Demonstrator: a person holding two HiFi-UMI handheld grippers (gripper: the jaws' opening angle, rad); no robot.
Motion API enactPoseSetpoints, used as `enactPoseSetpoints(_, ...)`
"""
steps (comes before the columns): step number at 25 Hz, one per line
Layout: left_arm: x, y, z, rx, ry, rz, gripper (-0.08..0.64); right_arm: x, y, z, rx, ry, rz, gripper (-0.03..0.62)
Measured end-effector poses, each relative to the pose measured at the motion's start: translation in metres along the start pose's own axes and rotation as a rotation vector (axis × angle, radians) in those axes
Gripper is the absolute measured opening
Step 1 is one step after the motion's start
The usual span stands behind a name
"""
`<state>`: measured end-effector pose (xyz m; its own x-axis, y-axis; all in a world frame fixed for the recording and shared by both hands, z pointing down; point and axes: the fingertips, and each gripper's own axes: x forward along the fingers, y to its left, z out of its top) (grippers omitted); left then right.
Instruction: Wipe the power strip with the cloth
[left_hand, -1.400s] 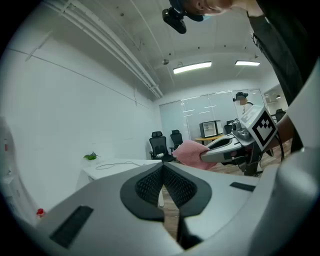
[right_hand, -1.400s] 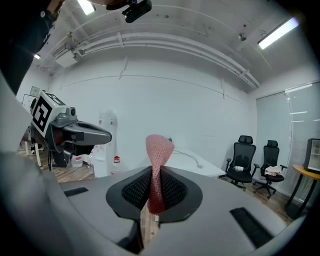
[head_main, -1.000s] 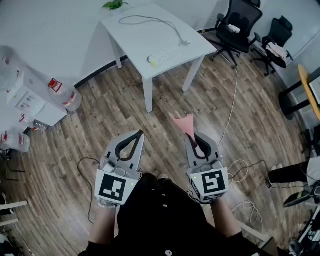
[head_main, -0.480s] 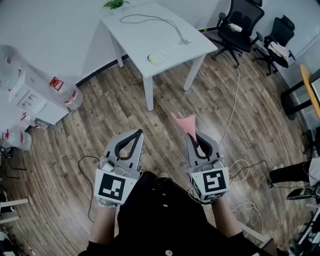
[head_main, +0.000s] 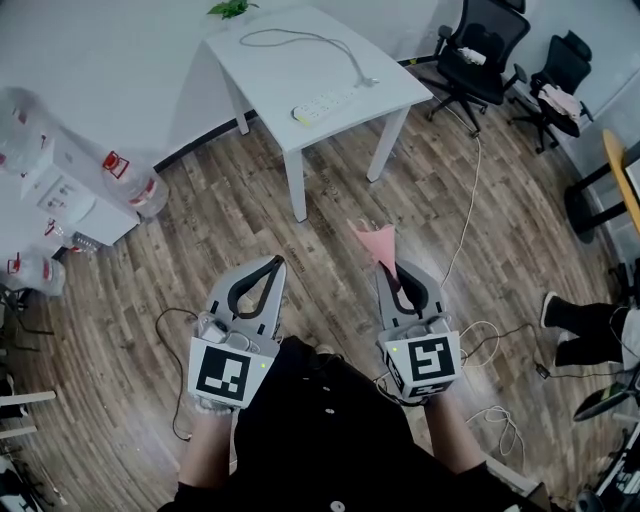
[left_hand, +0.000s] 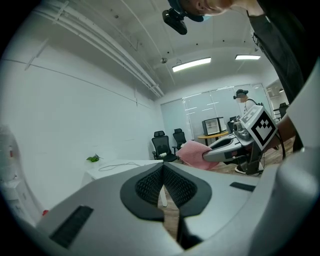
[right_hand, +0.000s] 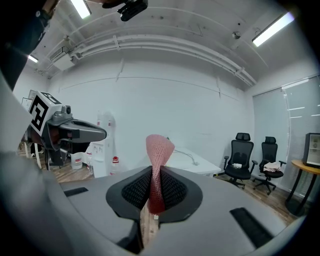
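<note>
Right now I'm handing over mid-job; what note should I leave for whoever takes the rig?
Left gripper: jaws together, empty.
Right gripper: jaws shut on the pink mesh cloth, held upright.
White power strip lies on the white square table ahead, not yet within reach.
Done: cloth in hand.
Left: approach the table, wipe the strip.

Two grippers (head_main: 278, 264) (head_main: 388, 270), two chairs (head_main: 480, 45) (head_main: 558, 65) (both black), one table (head_main: 270, 70), one strip (head_main: 322, 105), one cloth (head_main: 376, 243), one plant (head_main: 228, 9).
</note>
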<state>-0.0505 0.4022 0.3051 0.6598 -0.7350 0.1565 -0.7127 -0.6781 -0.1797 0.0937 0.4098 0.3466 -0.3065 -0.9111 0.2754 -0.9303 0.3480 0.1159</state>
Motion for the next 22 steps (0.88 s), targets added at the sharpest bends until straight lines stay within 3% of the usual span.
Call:
enactPoseSetpoints(10, 0.0, -0.001, -0.011, -0.024, 0.026, 0.024, 0.011, 0.01, 0.0, -0.008, -0.007, 0.007, 0.028, 0.055)
enactPoseSetpoints(22, 0.063, 0.03, -0.006, -0.014, -0.01, -0.026, 0.011, 0.058, -0.038, 0.004, -0.015, -0.001, -0.024, 0.055)
